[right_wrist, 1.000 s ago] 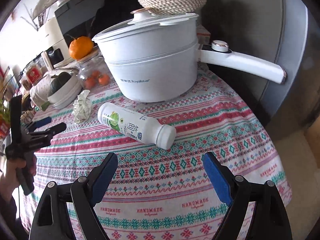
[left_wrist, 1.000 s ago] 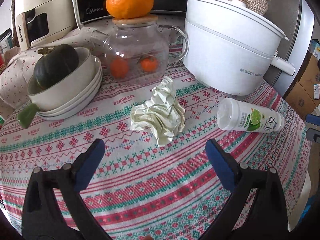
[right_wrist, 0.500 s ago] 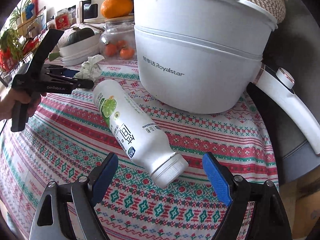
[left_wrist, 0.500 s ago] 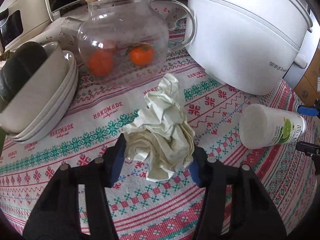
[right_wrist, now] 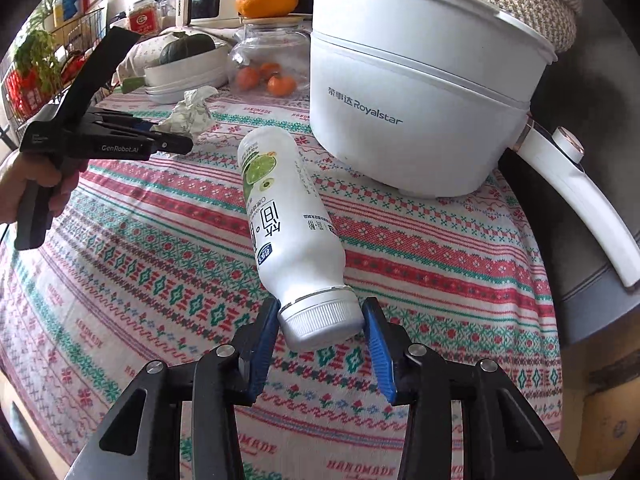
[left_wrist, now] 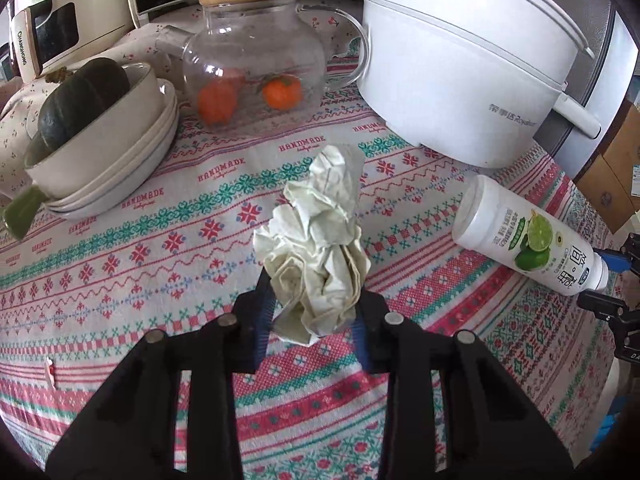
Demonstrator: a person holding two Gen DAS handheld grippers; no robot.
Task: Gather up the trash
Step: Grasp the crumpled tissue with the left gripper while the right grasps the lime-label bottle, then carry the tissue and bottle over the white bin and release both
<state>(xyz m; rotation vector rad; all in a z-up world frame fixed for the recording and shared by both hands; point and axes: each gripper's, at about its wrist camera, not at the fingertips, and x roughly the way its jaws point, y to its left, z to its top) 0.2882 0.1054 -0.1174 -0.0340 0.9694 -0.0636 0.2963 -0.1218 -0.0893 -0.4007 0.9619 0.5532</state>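
A crumpled pale paper wad is pinched between the blue pads of my left gripper, just above the patterned tablecloth. It also shows in the right wrist view. A white plastic bottle with a lime label lies on its side. My right gripper has its pads against both sides of the bottle's capped end. The bottle also shows in the left wrist view.
A white electric pot with a long handle stands behind the bottle. A glass teapot holding small oranges, with a big orange on its lid, and stacked bowls with a dark squash stand at the back.
My left gripper moved in on the paper wad and closed on it. My right gripper moved up to the bottle's cap end and closed around it.
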